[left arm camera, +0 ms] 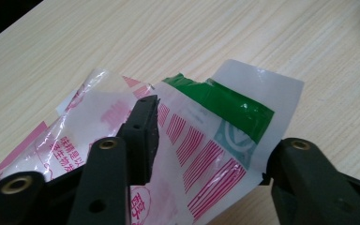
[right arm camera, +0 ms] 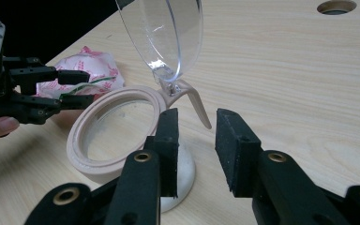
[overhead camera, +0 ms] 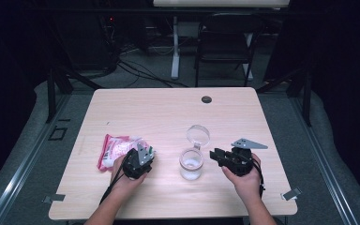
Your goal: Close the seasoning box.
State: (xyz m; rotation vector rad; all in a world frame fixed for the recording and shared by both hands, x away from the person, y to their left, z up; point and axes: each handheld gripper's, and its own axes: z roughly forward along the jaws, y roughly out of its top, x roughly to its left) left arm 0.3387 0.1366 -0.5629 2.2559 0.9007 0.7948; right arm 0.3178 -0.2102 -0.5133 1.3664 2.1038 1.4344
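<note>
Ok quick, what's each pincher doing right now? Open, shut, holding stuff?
Left gripper: open, its jaws on either side of the pink and white bag, not closed on it.
Right gripper: open, empty, beside the jar.

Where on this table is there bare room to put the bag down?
Bare wood runs across the far half, from the jar's open lid to the cable hole. The near edge is crowded: bag, left tongs, jar and right tongs.
</note>
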